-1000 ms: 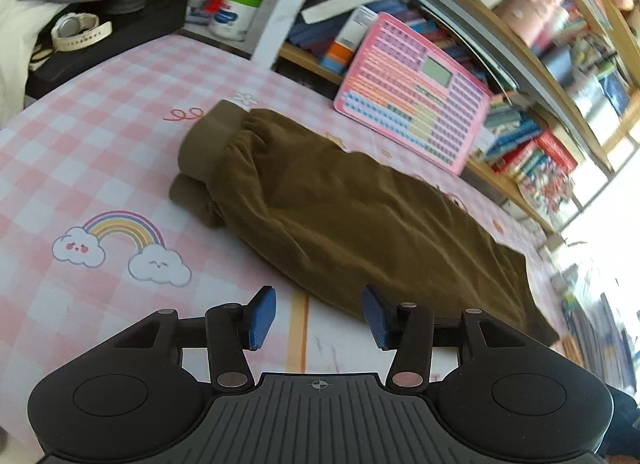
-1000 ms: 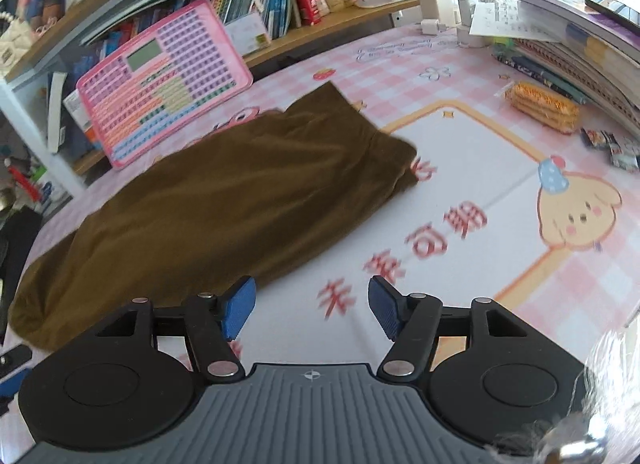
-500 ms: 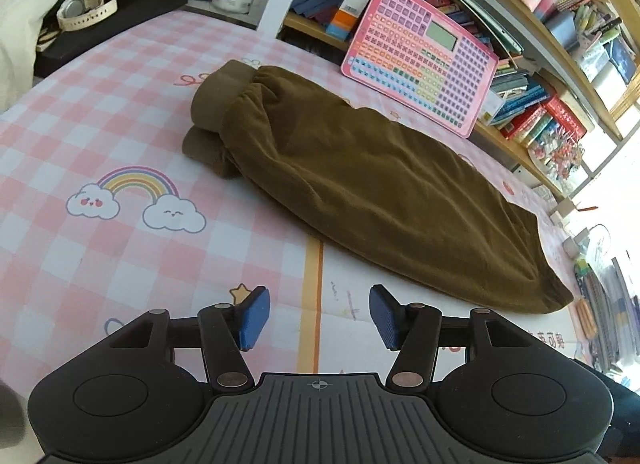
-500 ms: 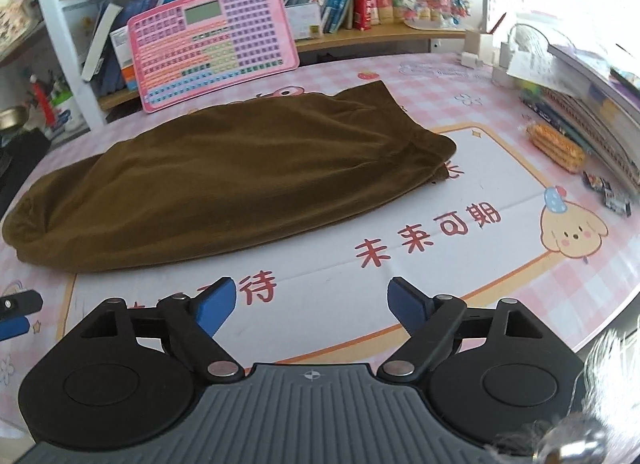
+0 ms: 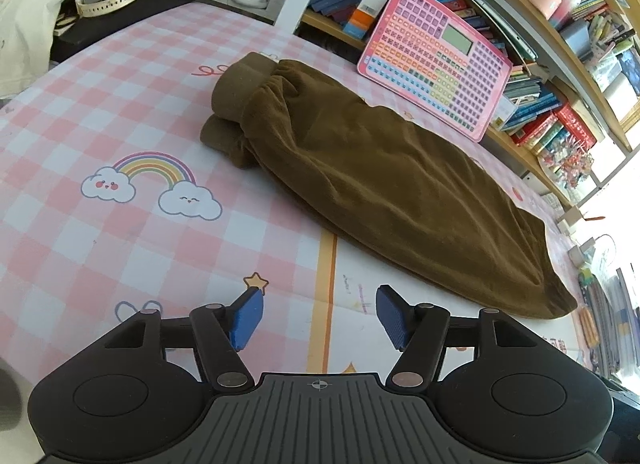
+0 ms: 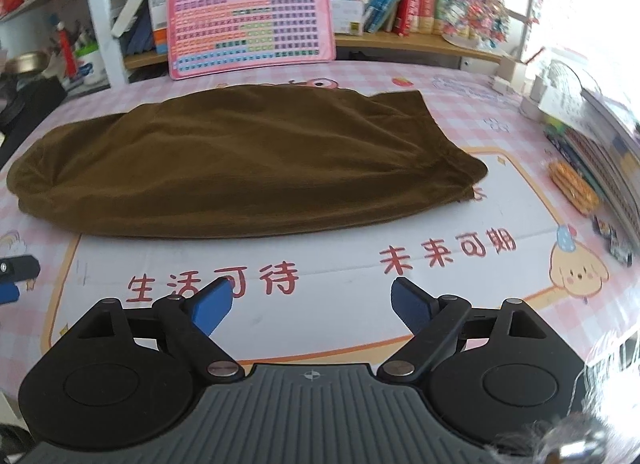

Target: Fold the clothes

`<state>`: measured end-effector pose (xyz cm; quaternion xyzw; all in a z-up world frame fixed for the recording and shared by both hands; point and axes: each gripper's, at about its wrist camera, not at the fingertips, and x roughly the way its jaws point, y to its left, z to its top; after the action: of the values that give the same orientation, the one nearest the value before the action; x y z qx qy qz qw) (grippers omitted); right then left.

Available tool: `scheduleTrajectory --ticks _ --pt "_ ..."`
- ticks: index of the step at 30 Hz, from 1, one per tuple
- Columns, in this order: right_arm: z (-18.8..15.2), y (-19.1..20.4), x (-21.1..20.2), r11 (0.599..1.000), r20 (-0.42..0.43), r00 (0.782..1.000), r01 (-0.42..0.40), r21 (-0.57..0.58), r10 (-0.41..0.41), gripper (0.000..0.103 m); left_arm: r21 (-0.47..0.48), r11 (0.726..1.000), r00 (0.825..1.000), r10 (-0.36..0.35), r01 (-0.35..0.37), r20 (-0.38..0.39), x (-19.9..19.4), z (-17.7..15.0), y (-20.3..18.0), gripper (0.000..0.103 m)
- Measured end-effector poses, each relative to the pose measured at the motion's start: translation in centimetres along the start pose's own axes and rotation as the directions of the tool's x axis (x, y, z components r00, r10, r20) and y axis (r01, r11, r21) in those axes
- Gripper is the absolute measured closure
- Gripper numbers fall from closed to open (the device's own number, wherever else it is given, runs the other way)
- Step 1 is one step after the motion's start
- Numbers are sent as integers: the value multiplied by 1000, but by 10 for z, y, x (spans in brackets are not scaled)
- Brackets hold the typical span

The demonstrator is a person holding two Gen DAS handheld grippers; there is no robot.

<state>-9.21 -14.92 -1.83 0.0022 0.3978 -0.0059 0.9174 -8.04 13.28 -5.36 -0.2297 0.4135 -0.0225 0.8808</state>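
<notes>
Both grippers, left and right, jaws just widening, empty; brown trousers beyond, pink keyboard toy behind.

**Both claws widen and draw back from the trousers**

The left claw has just been opening, its blue pads now farther apart, with nothing between them. A second ago it hung close over the brown trousers; now a strip of bare desk separates them. The right claw has also been opening, empty. Its view has rolled level, so the trousers lie straight across instead of slanting.
</notes>
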Motion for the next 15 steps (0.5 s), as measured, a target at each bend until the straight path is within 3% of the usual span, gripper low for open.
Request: scheduleTrajectory --ticks 15 --pt "26 -42 21 995 45 996 -76 -65 79 13 -8 996 996 88 -88 35 15 -4 -58 40"
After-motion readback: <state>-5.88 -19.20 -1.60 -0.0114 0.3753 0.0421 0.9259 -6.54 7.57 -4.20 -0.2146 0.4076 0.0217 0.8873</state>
